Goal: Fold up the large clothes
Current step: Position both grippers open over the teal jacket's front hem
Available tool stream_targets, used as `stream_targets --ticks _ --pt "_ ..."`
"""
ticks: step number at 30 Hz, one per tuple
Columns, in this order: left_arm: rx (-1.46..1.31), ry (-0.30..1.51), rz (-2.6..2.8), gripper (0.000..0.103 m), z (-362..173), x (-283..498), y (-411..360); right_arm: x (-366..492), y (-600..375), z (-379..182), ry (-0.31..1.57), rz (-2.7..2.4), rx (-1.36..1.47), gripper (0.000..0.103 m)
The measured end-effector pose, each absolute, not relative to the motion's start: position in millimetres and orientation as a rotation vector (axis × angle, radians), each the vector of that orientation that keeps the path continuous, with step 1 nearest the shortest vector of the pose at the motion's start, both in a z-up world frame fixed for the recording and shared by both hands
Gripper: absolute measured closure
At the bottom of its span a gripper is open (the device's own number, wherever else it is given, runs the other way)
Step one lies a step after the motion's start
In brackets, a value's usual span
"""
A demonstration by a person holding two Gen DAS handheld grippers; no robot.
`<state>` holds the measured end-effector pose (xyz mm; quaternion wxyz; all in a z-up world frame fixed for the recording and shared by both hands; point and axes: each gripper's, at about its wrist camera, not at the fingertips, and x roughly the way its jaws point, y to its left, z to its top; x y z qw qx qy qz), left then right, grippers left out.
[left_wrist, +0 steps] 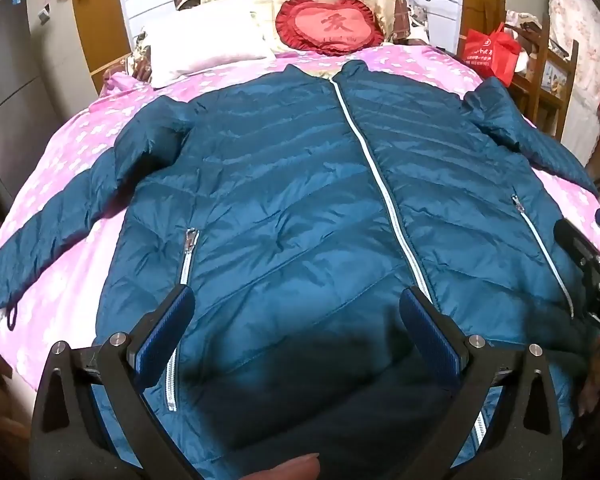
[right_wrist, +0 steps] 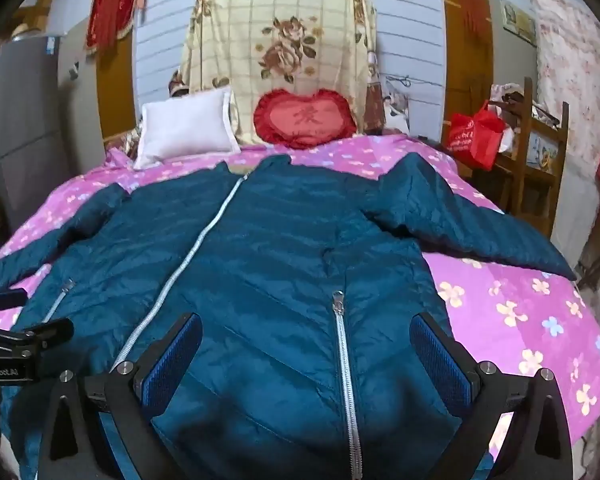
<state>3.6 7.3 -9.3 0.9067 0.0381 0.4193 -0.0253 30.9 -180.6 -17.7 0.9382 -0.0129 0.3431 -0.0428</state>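
Left wrist view shows the left gripper (left_wrist: 296, 320) low over the bottom part of a big blue jacket (left_wrist: 284, 184), and its jaws are wide apart with nothing between them. The right wrist view shows the right gripper (right_wrist: 306, 346) the same way, jaws wide and holding nothing, just above the jacket's bottom part near a side pocket zip (right_wrist: 342, 344). The jacket lies flat on its back on the bed (right_wrist: 512, 304), on a pink sheet with little flowers, with its collar pointing to the pillows and its bottom edge near the grippers. No fold looks made yet, so I think the step now is to pick where to grab for the first fold. To do it well, each gripper should go down onto an edge and pinch both layers of cloth, not just the top skin, because the shiny cloth looks slippery and could slide out. It may be best to bring each sleeve in over the body first, so the fold comes out neat. The left sleeve (left_wrist: 48, 224) reaches out far to the side, and the right sleeve (right_wrist: 472, 220) does too. Lift slowly so the puffy jacket does not drag the sheet along. The jacket is dark blue-green, puffy with sewn lines across it, and has a long pale zip (left_wrist: 380, 168) closed up the middle. A white pillow (right_wrist: 186, 130) and a red heart cushion (right_wrist: 306, 120) sit at the head of the bed, well apart from the jacket.
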Motion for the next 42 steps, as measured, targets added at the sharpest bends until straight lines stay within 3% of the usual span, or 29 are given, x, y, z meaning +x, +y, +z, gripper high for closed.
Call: stream_targets --ticks 12,42 --pt "0.089 0.877 -0.049 0.0 -20 9 4 27 -158 -16 0.673 -0.088 -0.146 0.0" --pt "0.07 0.855 0.007 0.0 -22 28 22 31 -163 -14 0.693 -0.107 -0.118 0.0"
